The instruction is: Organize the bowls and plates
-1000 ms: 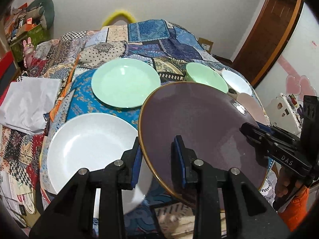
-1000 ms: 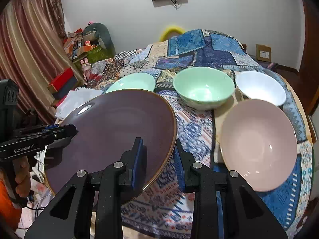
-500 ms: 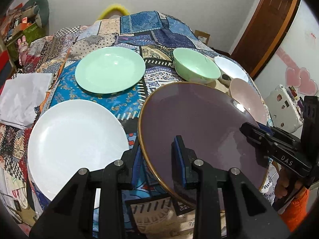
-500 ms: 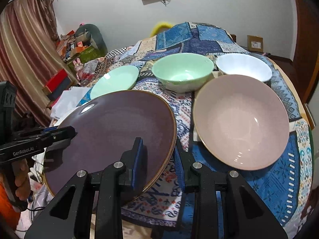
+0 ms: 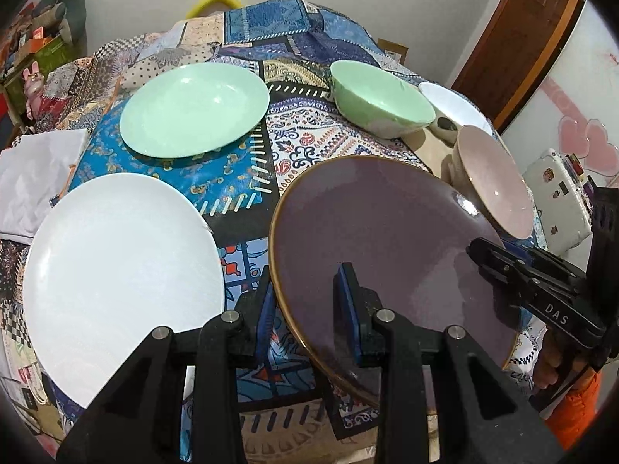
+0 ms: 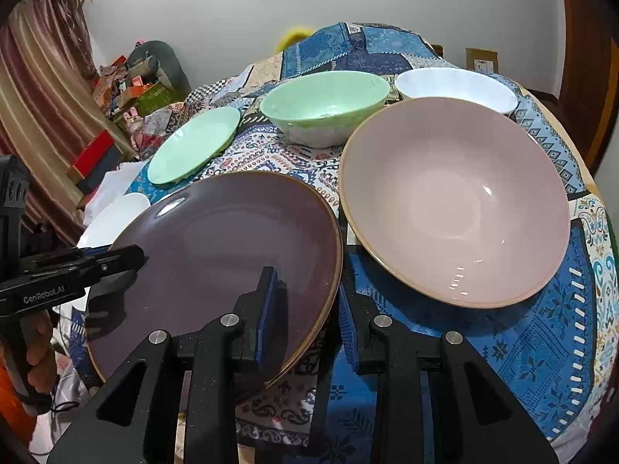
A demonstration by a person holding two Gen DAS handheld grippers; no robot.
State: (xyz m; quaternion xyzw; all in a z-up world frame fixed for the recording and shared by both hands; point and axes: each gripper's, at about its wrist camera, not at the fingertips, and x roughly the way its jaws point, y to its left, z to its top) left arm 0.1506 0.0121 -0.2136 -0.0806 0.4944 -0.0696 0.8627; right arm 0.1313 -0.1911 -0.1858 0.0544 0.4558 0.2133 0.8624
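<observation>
My left gripper (image 5: 305, 305) clamps the near left rim of the purple plate (image 5: 387, 243), and my right gripper (image 6: 307, 301) pinches its opposite rim, the plate hanging tilted between them above the patchwork tablecloth (image 5: 247, 181). Left of it lies the white plate (image 5: 116, 274), with the green plate (image 5: 193, 110) beyond. To the right sits the pink bowl (image 6: 456, 201), with the green bowl (image 6: 325, 106) and white bowl (image 6: 456, 85) farther back.

1. The purple plate (image 5: 387, 239) looks like glazed ceramic, satin-smooth, with a bronze-toned rim.
2. The white plate (image 5: 116, 270), green plate (image 5: 193, 110) and green bowl (image 6: 325, 104) are glossy and smooth.
3. The pink bowl (image 6: 456, 201) has a soft sheen.
4. The patchwork tablecloth (image 5: 232, 178) is matt printed cloth.
5. The left gripper (image 5: 305, 309) is matt black plastic with metal pins and blue pads.
</observation>
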